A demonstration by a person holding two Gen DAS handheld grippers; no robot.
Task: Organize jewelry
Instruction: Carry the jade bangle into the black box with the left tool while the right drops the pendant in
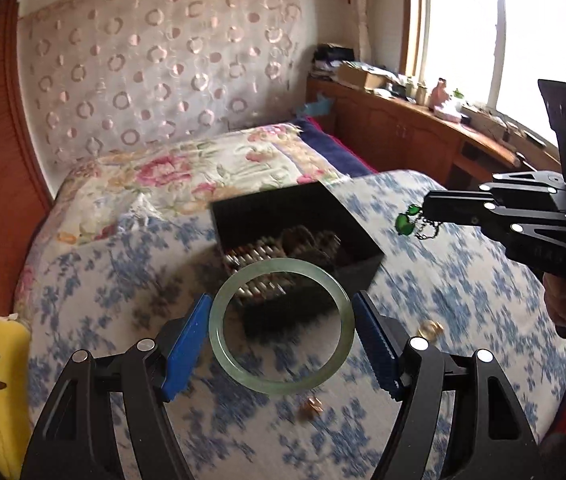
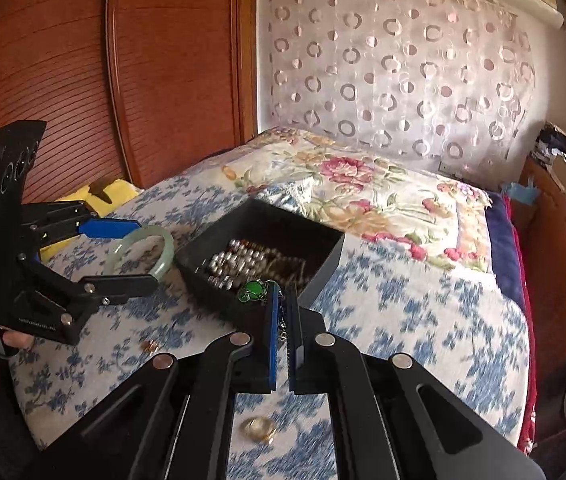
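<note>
Pale green jade is seen at the centre of the left wrist view: a bangle [image 1: 281, 326] is clamped across its width between the blue pads of the left gripper [image 1: 279, 344], whose jaws are spread wide around the ring, one pad pressed to each side. The bangle is carried above a blue-and-white floral bedspread [image 1: 463, 300], in front of an open black box [image 1: 295, 216] that is set on the bed. Inside the box, silver beads [image 2: 229, 262] and darker beaded pieces are heaped together.

The right gripper [image 2: 281, 292] is closed narrow, its two blue pads nearly touching, and a fine chain with a green pendant [image 2: 251, 291] is pinched between them; the pendant is hung just at the fingertips, over the near edge of the box. From the left wrist view the same green pendant is seen dangling below the right gripper's tips, to the right of the box.

Three small gold-coloured pieces are left on the bedspread: a ring [image 2: 259, 428] below the right gripper, another small piece [image 2: 149, 346] nearer the left gripper, and one [image 1: 311, 404] under the bangle. A floral quilt [image 2: 363, 184] is spread beyond the box, with a sheer patterned curtain [image 2: 395, 68] behind it.
</note>
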